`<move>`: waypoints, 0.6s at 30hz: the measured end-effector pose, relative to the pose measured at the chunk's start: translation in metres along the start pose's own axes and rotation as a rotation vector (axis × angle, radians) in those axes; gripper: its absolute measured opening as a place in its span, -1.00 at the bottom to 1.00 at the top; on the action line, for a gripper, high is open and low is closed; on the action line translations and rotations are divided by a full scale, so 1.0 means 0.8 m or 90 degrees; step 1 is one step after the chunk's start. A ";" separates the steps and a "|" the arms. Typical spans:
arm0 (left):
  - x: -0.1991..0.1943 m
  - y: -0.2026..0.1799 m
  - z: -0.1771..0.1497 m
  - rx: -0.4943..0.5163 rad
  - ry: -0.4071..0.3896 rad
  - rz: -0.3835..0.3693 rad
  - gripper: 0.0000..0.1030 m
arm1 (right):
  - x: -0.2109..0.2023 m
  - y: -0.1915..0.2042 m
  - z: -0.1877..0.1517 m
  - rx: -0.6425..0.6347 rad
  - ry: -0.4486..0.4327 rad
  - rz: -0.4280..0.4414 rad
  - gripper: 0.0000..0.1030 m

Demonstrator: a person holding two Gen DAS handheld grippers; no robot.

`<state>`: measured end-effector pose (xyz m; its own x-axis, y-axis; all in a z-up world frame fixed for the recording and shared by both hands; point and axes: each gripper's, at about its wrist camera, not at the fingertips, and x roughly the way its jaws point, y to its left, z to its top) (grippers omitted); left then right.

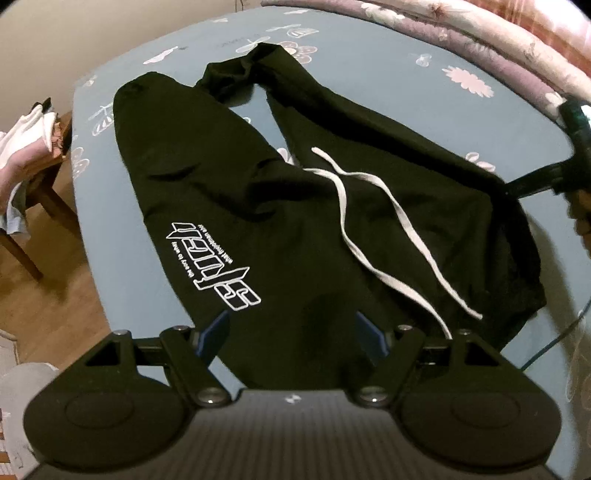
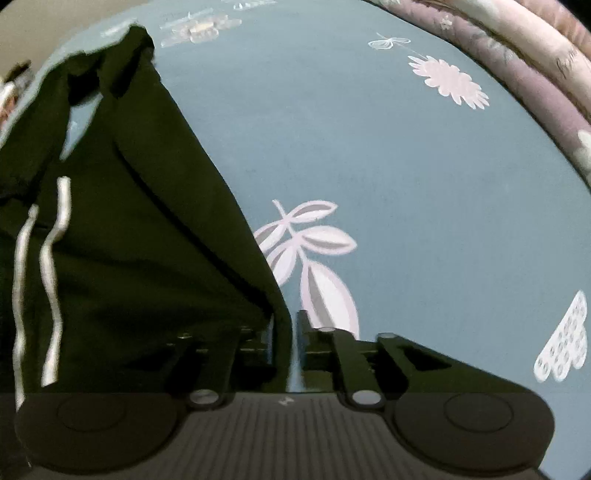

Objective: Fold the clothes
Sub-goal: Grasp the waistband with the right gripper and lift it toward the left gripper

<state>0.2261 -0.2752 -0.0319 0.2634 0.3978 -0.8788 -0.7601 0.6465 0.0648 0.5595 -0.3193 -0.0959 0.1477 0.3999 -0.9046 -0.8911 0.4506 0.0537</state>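
Black sweatpants (image 1: 229, 177) with a white logo and two white drawstrings (image 1: 373, 206) lie spread on a blue flowered bedsheet (image 1: 388, 81), legs pointing away. My left gripper (image 1: 293, 332) hangs over the waistband, its blue pads (image 1: 216, 330) far apart and the cloth lying loose between them. At the pants' right edge is my right gripper (image 1: 513, 187). In the right wrist view the right gripper (image 2: 286, 332) has a narrow gap. The edge of the sweatpants (image 2: 282, 325) runs through that gap, and a sliver of sheet shows beside the right finger.
A rolled pink and purple quilt (image 1: 480, 33) lies along the far right of the bed. To the left, past the bed's edge, a wooden chair (image 1: 48, 199) holds a pile of clothes above a wooden floor (image 1: 55, 288). A thin cable (image 1: 561, 339) hangs at the right.
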 end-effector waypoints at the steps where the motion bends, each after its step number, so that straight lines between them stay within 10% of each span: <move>1: 0.001 -0.003 -0.003 0.002 0.003 0.001 0.46 | -0.011 -0.002 -0.009 0.002 -0.007 0.010 -0.22; 6: -0.001 -0.042 -0.018 0.096 0.022 -0.032 0.46 | -0.060 0.010 -0.056 -0.043 -0.003 0.079 -0.21; 18: 0.009 -0.147 -0.075 0.336 0.017 -0.074 0.22 | -0.092 0.097 -0.128 -0.509 -0.020 0.148 -0.21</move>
<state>0.2817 -0.3876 -0.0742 0.3079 0.2925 -0.9054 -0.3232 0.9272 0.1896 0.4357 -0.3953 -0.0687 -0.0763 0.4403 -0.8946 -0.9343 -0.3448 -0.0901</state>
